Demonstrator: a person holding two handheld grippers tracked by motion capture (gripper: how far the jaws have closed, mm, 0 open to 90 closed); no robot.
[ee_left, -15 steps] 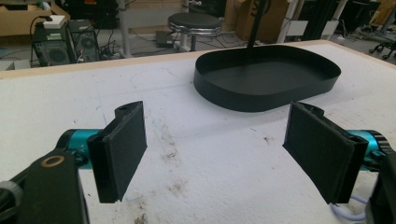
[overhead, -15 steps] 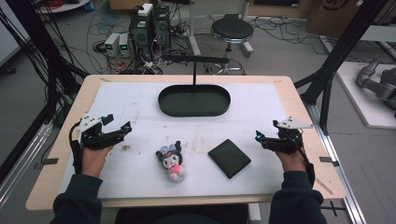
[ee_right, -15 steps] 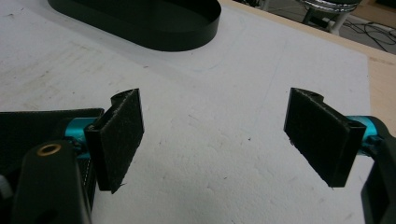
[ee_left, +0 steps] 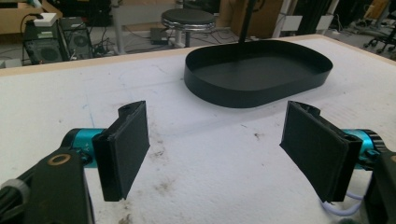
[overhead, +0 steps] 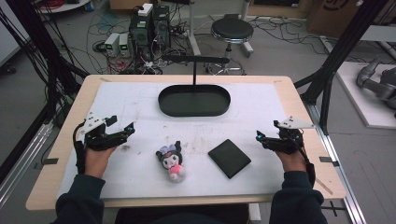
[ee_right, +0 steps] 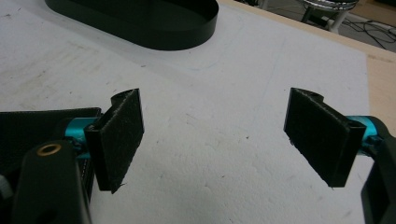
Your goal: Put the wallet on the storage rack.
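A small plush doll [overhead: 170,160] with a black head and pink body lies at the front middle of the white mat. To its right lies a flat black wallet [overhead: 229,157]. A black oval tray [overhead: 194,99] sits at the back middle; it is empty in the left gripper view [ee_left: 257,70]. My left gripper [overhead: 122,130] rests on the mat left of the doll, open, with nothing between its pads [ee_left: 126,140]. My right gripper [overhead: 259,136] rests right of the wallet, open and empty [ee_right: 212,130]. The wallet's edge [ee_right: 32,123] shows behind its left jaw.
A black stand with a horizontal bar [overhead: 195,59] rises behind the tray [ee_right: 140,18]. The white mat [overhead: 140,102] covers most of the wooden table [overhead: 299,107]. Off the table's far side are a stool [overhead: 229,30], computers and cables on the floor.
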